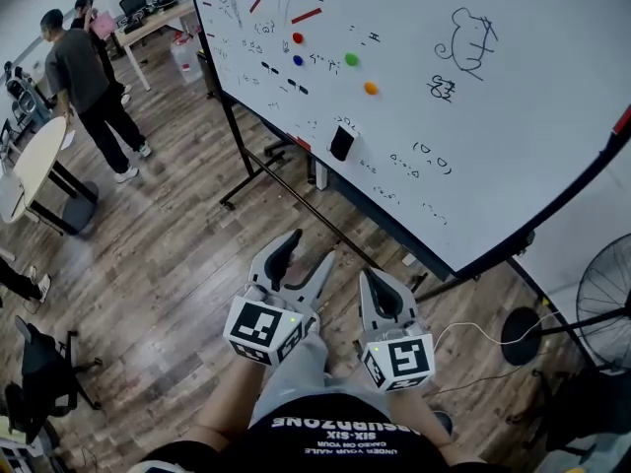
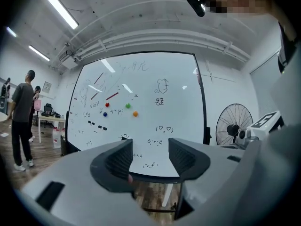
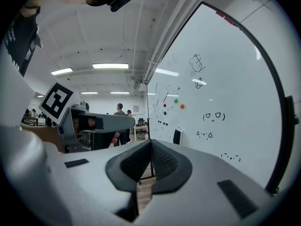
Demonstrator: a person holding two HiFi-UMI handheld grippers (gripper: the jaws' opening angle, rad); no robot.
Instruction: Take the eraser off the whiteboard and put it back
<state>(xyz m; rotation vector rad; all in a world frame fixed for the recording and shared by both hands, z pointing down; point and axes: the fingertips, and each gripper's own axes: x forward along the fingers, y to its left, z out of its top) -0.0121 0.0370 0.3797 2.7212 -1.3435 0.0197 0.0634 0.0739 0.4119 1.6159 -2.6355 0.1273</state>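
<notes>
Low on the whiteboard (image 1: 493, 146), a little left of centre in the head view, the eraser (image 1: 341, 143) clings to the white surface. It is a small dark block, slightly tilted, with scribbled faces to its right and four coloured magnets (image 1: 351, 59) above it.

It looks light to me, with a stiff body and probably a soft wiping face. Since nothing visible props it up, I would guess a magnet holds it. A modest straight pull should free it, and the risk is more of it twisting or slipping than breaking. The sensible hold is across its two long edges, with the pads square on the hard sides rather than on the felt.

The eraser is well apart from both tools, which sit at the bottom centre of the head view and point up the frame toward the board. The left gripper (image 1: 309, 254) has its jaws spread wide with nothing between them. In its own view only the board and a strip of floor show through the gap (image 2: 150, 147).

The right gripper (image 1: 378, 279) has its jaws pressed together on nothing. In its view the eraser (image 3: 177, 136) shows just right of centre, above the closed tips (image 3: 150, 142) and far beyond them.

A fan (image 1: 606, 294) stands at the right edge, and people (image 1: 84, 67) stand at upper left.
</notes>
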